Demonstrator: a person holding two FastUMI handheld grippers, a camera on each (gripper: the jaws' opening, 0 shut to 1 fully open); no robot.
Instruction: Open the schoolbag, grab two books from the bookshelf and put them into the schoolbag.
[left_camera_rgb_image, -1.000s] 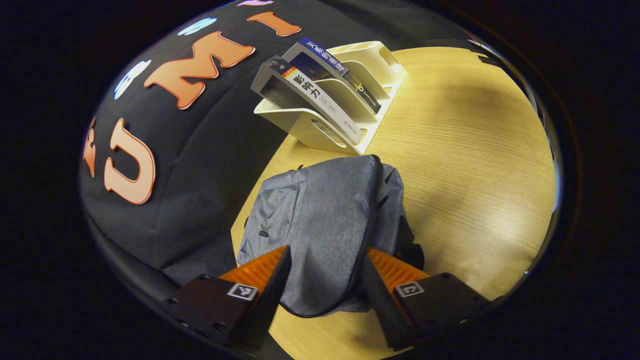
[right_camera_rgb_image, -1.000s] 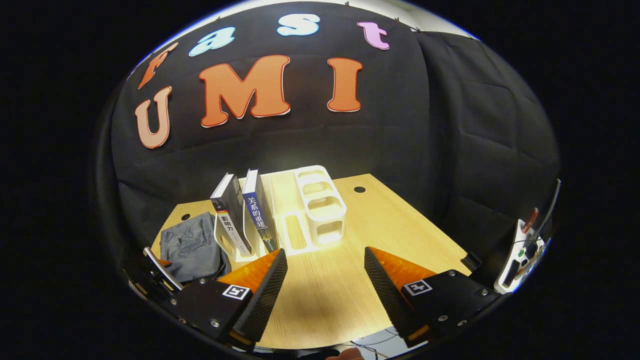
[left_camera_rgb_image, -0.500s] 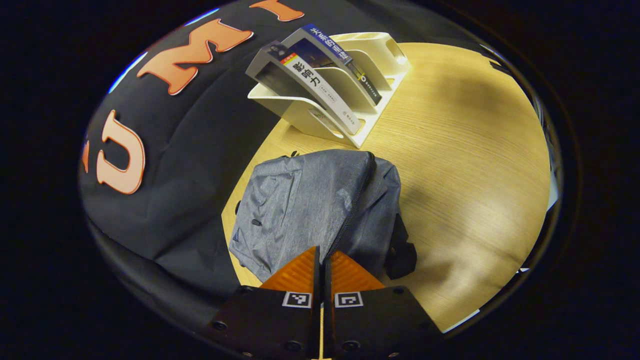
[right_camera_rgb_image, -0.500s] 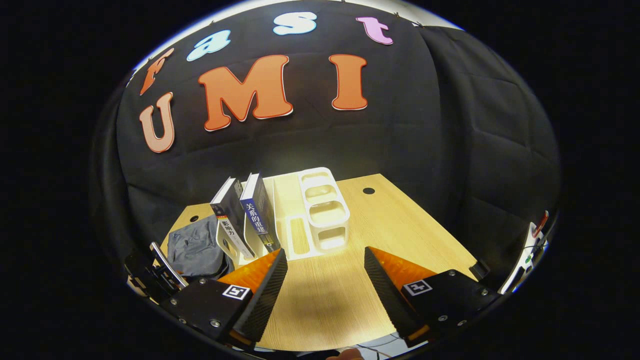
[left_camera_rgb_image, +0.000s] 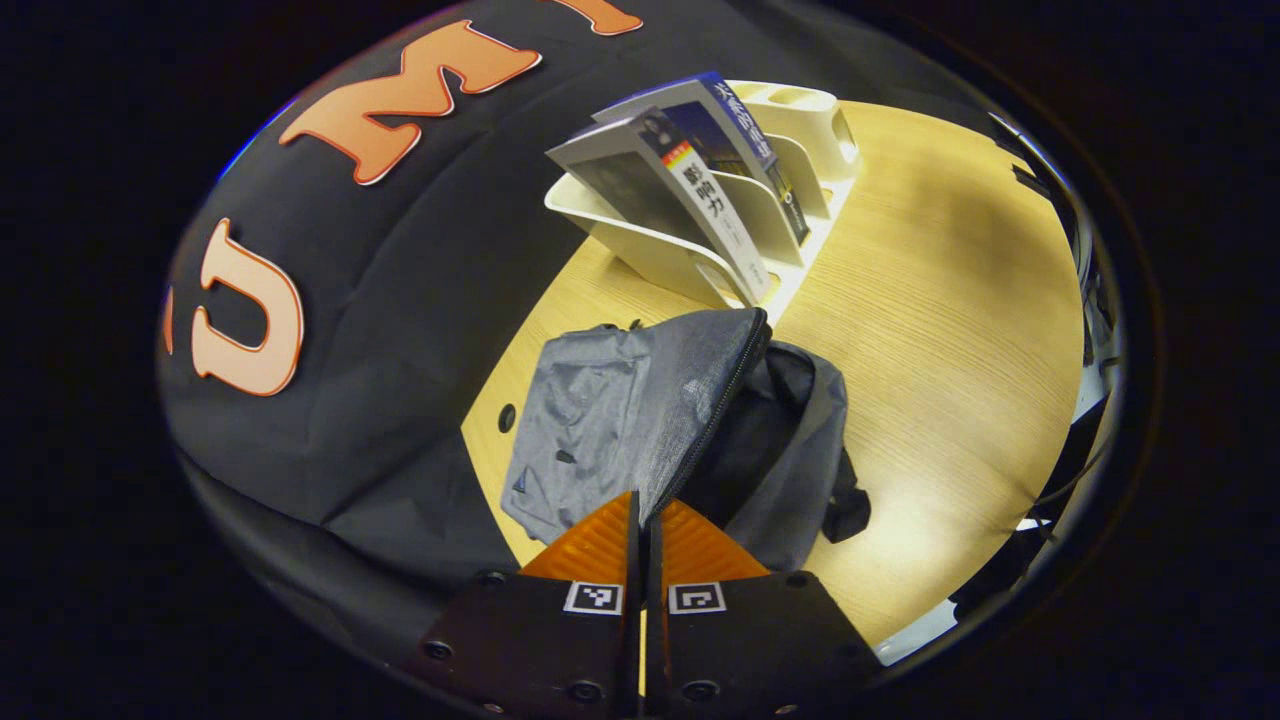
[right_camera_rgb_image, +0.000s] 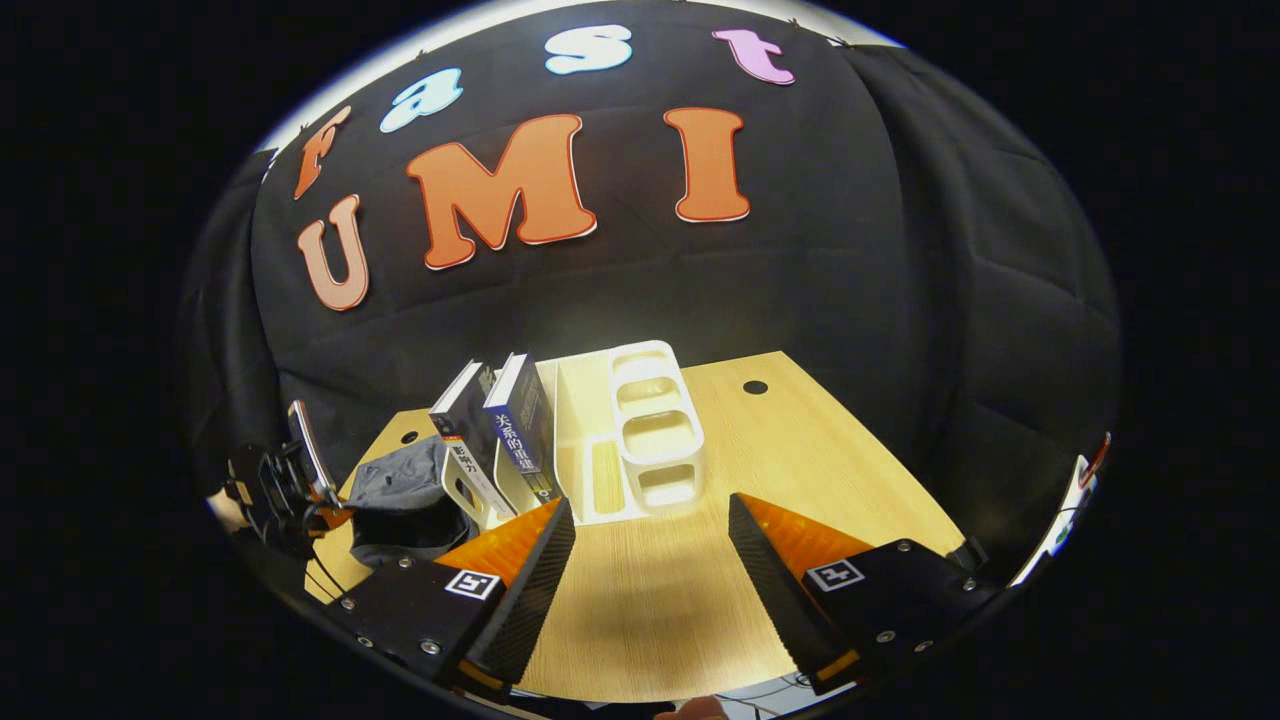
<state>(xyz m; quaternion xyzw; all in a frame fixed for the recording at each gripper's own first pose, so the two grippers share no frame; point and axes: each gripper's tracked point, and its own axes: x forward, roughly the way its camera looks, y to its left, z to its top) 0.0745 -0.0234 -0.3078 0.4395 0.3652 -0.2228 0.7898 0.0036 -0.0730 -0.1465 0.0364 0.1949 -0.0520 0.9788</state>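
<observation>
Wooden table (left_camera_rgb_image: 950, 330) holds the grey schoolbag (left_camera_rgb_image: 640, 420) — left gripper (left_camera_rgb_image: 641, 530) jaws clenched at its zipper, right gripper (right_camera_rgb_image: 650, 545) released.

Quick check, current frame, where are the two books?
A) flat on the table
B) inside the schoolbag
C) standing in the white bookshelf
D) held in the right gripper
C: both books stand leaning in the white bookshelf, beside the grey schoolbag, whose zip gapes open; the right gripper has empty, open jaws.

Black hand-held gripper (right_camera_rgb_image: 650, 575) body with round screws and square coded markers.
</observation>
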